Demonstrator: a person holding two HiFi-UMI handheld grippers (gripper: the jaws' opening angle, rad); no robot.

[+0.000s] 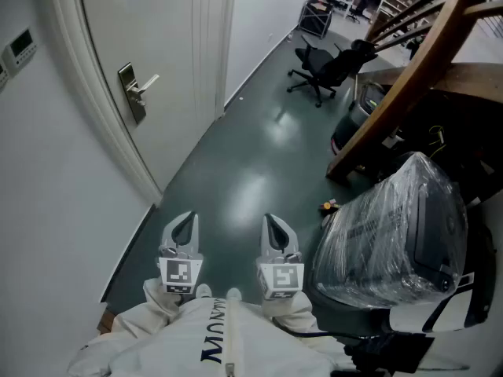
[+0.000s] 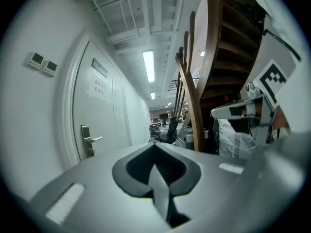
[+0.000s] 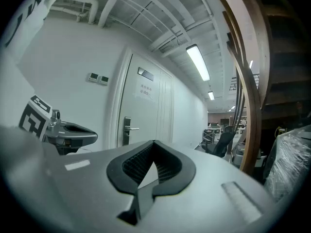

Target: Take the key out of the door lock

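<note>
Key too small to make out. Door lock (image 1: 134, 94) plate stands upright on white door (image 1: 169, 30), lever (image 1: 149, 82) jutting toward 2 o'clock. Lock lies well apart from both claws, at 11 o'clock. Left gripper (image 1: 185, 225) nearer; right gripper (image 1: 273, 226) beside it at 3 o'clock. Both claws pressed together, nothing between. Reach toward lock seemingly not yet begun.

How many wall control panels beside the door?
2. Both sit on the white wall left of the door, side by side, above the handle: outer panel, inner panel. Others could be out of frame.
</note>
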